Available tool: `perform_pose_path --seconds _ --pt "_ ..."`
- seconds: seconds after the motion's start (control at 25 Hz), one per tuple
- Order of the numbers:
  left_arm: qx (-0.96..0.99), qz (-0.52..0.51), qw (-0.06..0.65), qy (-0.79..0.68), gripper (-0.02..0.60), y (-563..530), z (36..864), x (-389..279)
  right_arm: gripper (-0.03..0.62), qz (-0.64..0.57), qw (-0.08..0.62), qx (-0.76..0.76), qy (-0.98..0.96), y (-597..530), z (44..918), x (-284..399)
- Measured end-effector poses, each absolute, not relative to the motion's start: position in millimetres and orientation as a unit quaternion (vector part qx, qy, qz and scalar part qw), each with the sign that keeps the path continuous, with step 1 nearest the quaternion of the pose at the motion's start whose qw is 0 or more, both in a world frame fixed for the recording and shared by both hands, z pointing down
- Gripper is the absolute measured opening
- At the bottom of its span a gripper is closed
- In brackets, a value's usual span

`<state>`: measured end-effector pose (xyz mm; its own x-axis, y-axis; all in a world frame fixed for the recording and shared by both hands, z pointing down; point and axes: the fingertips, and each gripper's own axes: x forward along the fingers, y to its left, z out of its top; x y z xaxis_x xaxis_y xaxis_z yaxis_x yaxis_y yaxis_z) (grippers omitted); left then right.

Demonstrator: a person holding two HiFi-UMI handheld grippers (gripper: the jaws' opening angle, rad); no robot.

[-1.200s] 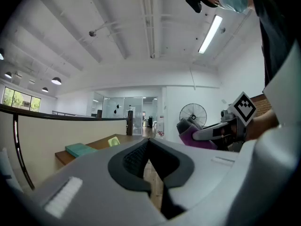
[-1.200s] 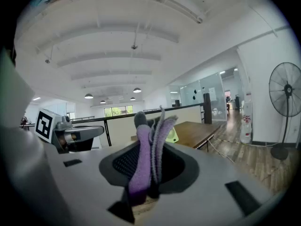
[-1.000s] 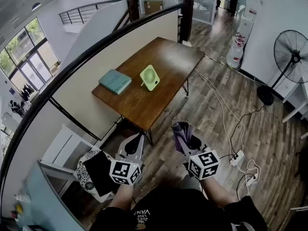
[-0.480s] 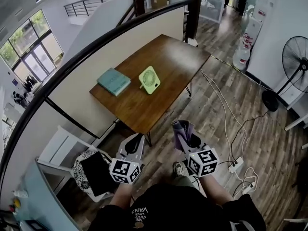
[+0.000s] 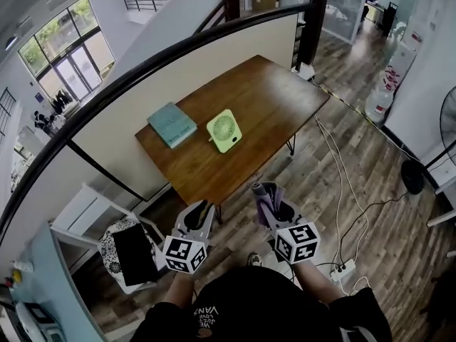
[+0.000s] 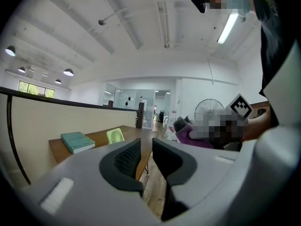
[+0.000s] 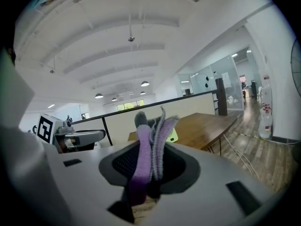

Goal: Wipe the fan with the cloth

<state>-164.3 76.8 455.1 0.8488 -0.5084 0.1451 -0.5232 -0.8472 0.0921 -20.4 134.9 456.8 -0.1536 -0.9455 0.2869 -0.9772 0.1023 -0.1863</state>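
Note:
A small green fan (image 5: 224, 130) stands on the brown wooden table (image 5: 271, 98), next to a teal book (image 5: 171, 125). Both grippers are held over the floor, short of the table's near corner. My right gripper (image 5: 265, 195) is shut on a folded purple cloth (image 5: 269, 198), which sticks up between the jaws. In the right gripper view the cloth (image 7: 150, 145) half hides the fan (image 7: 172, 135). My left gripper (image 5: 201, 212) is open by a narrow gap and holds nothing. The left gripper view (image 6: 146, 149) shows the fan (image 6: 115, 135) and the book (image 6: 77, 141) ahead.
A white chair (image 5: 85, 219) with a patterned cushion and a black pad (image 5: 134, 251) stands to my left. Cables and a power strip (image 5: 340, 269) lie on the wooden floor at right. A beige partition (image 5: 164, 84) with a black rail runs behind the table. A floor fan (image 6: 209, 108) stands further off.
The table, fan and book have shifted in the head view as the person steps along the floor. Both grippers keep their pose, and the cloth stays clamped.

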Motion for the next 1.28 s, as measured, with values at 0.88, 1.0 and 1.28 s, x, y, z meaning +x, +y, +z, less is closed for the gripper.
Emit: perform_pose_path --seconds 0.88,1.0,1.28 --pt "0.922 0.091 0.141 -0.348 0.087 -32 510 -110 0.117 0.202 0.089 0.586 -0.78 16 496 41" --pt "0.922 0.099 0.145 -0.344 0.087 -60 517 -103 0.117 0.205 0.099 0.584 -0.779 -9 500 44" --pt "0.922 0.121 0.159 -0.33 0.087 -121 538 -84 0.117 0.211 0.121 0.579 -0.778 -64 510 54"
